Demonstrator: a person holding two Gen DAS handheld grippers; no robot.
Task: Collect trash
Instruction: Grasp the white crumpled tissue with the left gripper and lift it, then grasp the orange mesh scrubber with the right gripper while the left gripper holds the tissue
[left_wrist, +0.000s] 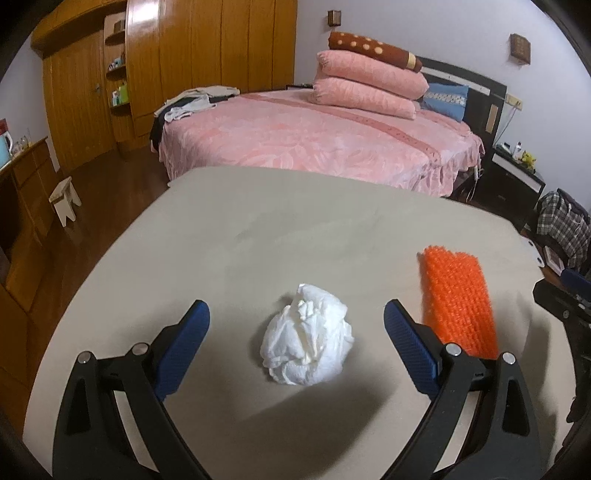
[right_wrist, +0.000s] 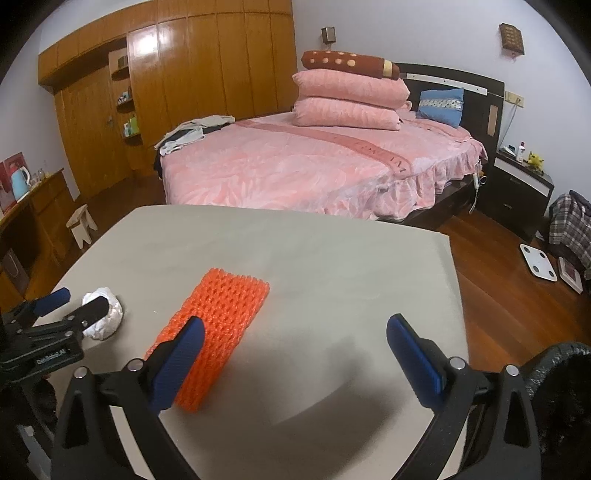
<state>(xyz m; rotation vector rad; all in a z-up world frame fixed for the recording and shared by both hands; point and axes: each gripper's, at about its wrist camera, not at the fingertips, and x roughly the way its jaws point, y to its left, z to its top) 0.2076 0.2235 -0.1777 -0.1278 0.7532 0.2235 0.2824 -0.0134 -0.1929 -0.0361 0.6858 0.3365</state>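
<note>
A crumpled white tissue ball (left_wrist: 306, 338) lies on the beige table (left_wrist: 295, 229), between the open blue fingers of my left gripper (left_wrist: 297, 314), not touched by them. An orange foam net sleeve (left_wrist: 458, 299) lies to its right. In the right wrist view the orange sleeve (right_wrist: 221, 325) lies ahead and left of my open, empty right gripper (right_wrist: 295, 328); its left finger overlaps the sleeve's near end. The tissue (right_wrist: 107, 314) shows at the left, with the left gripper (right_wrist: 64, 304) around it.
The table's far edge (right_wrist: 295, 218) faces a pink bed (right_wrist: 314, 162) with stacked pillows. A wooden wardrobe (right_wrist: 184, 85) stands behind. A small stool (right_wrist: 82, 223), a white scale (right_wrist: 537, 263) and a checked cloth (right_wrist: 570, 225) are on the wood floor.
</note>
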